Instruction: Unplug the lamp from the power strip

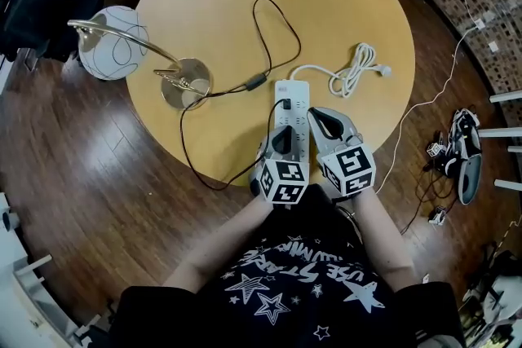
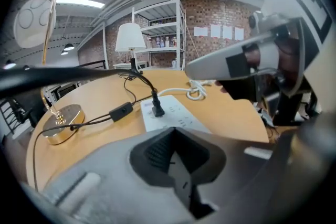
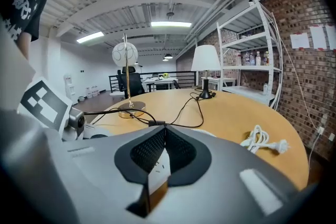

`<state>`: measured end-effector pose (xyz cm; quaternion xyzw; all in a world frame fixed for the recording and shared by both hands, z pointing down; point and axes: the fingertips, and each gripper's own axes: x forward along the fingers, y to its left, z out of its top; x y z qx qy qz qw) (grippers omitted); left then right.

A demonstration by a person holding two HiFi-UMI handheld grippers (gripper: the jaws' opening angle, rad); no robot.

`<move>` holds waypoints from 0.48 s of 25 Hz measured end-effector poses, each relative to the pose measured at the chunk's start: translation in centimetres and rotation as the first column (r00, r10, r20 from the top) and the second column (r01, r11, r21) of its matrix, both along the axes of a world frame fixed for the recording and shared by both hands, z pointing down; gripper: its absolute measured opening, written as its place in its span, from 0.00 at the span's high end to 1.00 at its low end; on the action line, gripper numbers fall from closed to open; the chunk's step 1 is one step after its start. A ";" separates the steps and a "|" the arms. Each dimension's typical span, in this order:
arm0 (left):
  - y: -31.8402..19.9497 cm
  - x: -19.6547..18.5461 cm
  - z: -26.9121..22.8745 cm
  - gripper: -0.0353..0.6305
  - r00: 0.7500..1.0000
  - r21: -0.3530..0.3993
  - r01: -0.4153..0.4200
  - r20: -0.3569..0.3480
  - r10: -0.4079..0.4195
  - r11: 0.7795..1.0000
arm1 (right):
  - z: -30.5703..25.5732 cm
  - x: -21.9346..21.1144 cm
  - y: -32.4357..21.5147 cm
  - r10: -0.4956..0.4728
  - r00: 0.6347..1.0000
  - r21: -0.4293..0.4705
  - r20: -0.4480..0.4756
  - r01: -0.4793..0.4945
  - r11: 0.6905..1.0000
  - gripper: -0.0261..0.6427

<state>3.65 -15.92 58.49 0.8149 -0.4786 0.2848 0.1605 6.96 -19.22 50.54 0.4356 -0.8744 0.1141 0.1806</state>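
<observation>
Both sets of jaws are clenched on nothing as I look along them. The left gripper (image 1: pixel 281 141) hangs over the near end of the white power strip (image 1: pixel 297 96), close to the bench's (image 1: pixel 367 4) near edge, and the right gripper (image 1: pixel 325 123) is just beside the strip's right side; I cannot tell whether either touches it. The black plug (image 1: pixel 285 103) sits in the strip just beyond the left jaws, and its cord (image 1: pixel 236 89) runs to the lamp (image 1: pixel 186 82) standing by the bench's left edge.

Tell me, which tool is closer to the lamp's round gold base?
Left. The left tool is over the near end of the power strip, with the gold base off to its left. The right tool is on the strip's other side.
</observation>
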 end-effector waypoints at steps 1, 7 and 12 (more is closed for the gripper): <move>0.0 0.0 0.0 0.94 1.000 -0.004 0.000 -0.005 0.000 1.000 | 0.4 -0.3 -0.2 -0.021 1.000 -0.010 -0.011 0.021 1.000 0.95; 0.1 0.0 0.2 0.94 1.000 -0.039 -0.014 -0.021 0.013 0.999 | 3.3 -2.9 -1.0 -0.206 0.977 -0.096 -0.054 0.200 0.975 0.78; 0.1 0.0 0.1 0.94 0.999 -0.056 -0.012 -0.031 0.011 0.998 | 4.8 -4.7 -1.9 -0.292 0.952 -0.125 -0.091 0.280 0.952 0.77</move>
